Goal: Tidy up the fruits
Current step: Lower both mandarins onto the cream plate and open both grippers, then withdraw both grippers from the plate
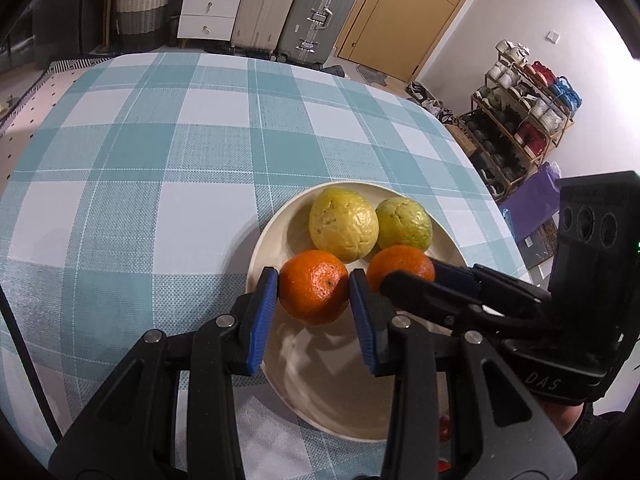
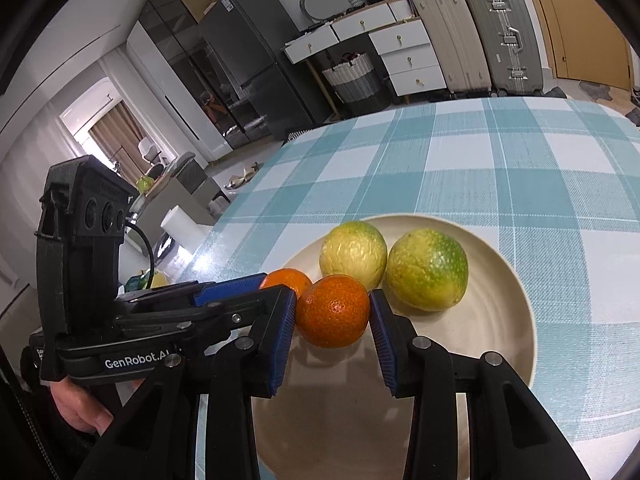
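A cream plate (image 1: 276, 236) (image 2: 516, 320) sits on the checked tablecloth. Two yellow-green fruits (image 1: 344, 224) (image 1: 404, 224) lie at its far side; they also show in the right wrist view (image 2: 354, 254) (image 2: 428, 270). My left gripper (image 1: 314, 288) is shut on an orange (image 1: 314, 292) just above the plate. My right gripper (image 2: 334, 312) is shut on a second orange (image 2: 334, 310), beside the first. The right gripper (image 1: 412, 276) shows in the left wrist view holding its orange (image 1: 400, 266). The left gripper's orange (image 2: 288, 280) shows partly in the right wrist view.
The blue and white checked table (image 1: 160, 160) stretches left and far of the plate. Suitcases (image 1: 316, 12), a white drawer unit (image 1: 210, 4) and a shoe rack (image 1: 520, 120) stand beyond the table. A small red thing (image 1: 444, 428) peeks out near the plate's front.
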{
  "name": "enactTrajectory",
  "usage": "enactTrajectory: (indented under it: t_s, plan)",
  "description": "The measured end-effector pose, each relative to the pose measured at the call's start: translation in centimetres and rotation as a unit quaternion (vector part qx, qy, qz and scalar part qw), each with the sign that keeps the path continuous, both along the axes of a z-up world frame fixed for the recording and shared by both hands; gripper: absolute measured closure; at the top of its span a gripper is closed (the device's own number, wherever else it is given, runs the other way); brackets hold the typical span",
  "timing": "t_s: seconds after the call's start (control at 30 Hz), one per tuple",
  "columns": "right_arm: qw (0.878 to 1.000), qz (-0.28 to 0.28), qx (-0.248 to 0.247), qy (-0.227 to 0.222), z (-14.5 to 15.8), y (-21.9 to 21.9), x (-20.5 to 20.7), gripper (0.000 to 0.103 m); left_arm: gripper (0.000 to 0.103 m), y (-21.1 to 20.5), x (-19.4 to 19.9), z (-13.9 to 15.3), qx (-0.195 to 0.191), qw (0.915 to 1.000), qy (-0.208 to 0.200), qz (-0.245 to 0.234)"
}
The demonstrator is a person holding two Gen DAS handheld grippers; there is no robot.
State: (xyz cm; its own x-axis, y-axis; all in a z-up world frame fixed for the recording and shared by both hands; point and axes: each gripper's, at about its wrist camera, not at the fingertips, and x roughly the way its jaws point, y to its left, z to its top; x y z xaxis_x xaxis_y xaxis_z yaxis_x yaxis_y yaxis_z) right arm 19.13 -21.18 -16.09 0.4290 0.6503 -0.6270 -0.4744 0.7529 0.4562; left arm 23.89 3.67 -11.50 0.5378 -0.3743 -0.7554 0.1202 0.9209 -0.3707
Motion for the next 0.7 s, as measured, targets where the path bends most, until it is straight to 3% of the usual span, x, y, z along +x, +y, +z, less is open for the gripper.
enactTrajectory:
  t_s: [0.13, 0.37, 0.7]
  plan:
    - [1.0, 0.0, -0.002, 0.008, -0.4, 0.5, 0.3, 0.064, 0.069, 0.1, 0.1, -0.1, -0.011, 0.9999, 0.002, -0.002]
    - [1.0, -0.012, 0.006, -0.017, 0.7, 0.1, -0.3, 0.044, 0.067, 0.6, -0.4, 0.8, -0.022, 0.9997, -0.005, 0.009]
    - [0.998, -0.043, 0.015, -0.035, 2.0, -2.4, -2.1, 0.035, 0.065, 0.4, -3.0, 2.6, -0.006, 0.9997, -0.022, 0.013]
